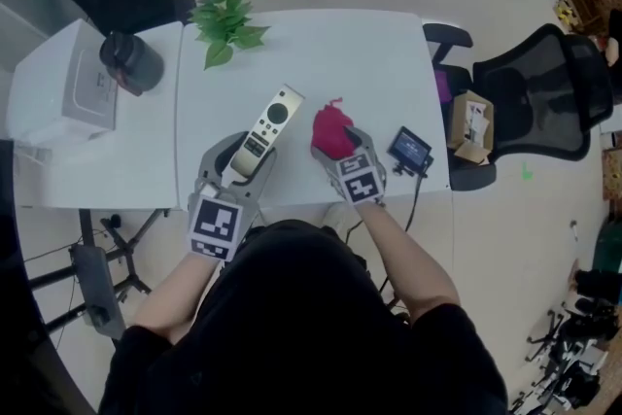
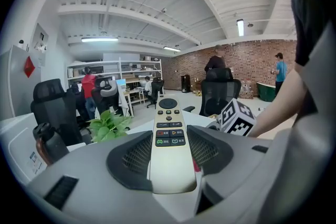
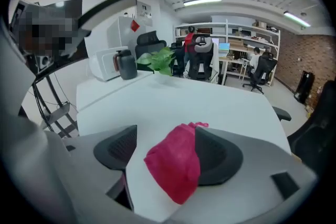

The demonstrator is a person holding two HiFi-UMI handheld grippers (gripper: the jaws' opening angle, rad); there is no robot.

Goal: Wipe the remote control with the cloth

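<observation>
A long cream remote control [image 1: 264, 131] [image 2: 169, 139] points away from me over the white table [image 1: 330, 53]. My left gripper [image 1: 243, 160] [image 2: 169, 153] is shut on its near end, buttons facing up. To its right a crumpled pink-red cloth [image 1: 332, 133] [image 3: 176, 165] sits between the jaws of my right gripper [image 1: 342, 151] [image 3: 169, 153]. Those jaws stand wide. The cloth leans on the right pad, and a gap shows between it and the left pad.
A green plant [image 1: 225, 22] lies at the table's far side. A black flask [image 1: 131, 61] stands on a white box [image 1: 68, 78] at the left. A small screen device [image 1: 410, 149] with a cable sits at the right edge, beside black office chairs [image 1: 544, 92].
</observation>
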